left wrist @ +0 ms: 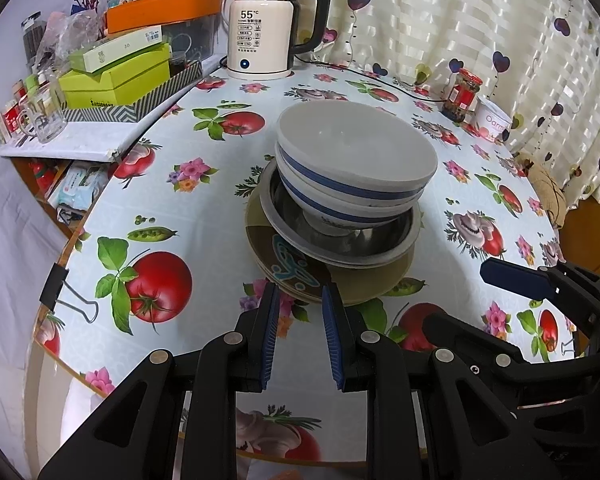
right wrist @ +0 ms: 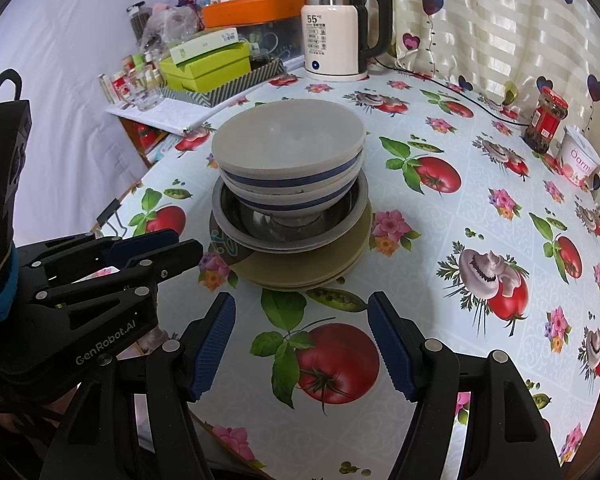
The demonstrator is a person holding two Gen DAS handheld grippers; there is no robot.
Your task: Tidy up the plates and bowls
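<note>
Crockery sits as one stack mid-table on the table [left wrist: 100,216]: two white bowls [left wrist: 356,152] with blue bands, nested in a steel bowl [left wrist: 340,236], on olive plates [left wrist: 360,280]. Left gripper [left wrist: 300,300] sits just short of the plates' near rim, jaws narrowly parted, holding nothing. Right gripper [right wrist: 302,310] stands apart on the near side, jaws wide, empty. Judgement: stacking looks finished, or a final adjustment is pending. Top bowls sit slightly off-centre; any next move needs a gentle, level nudge, not a lift.
</note>
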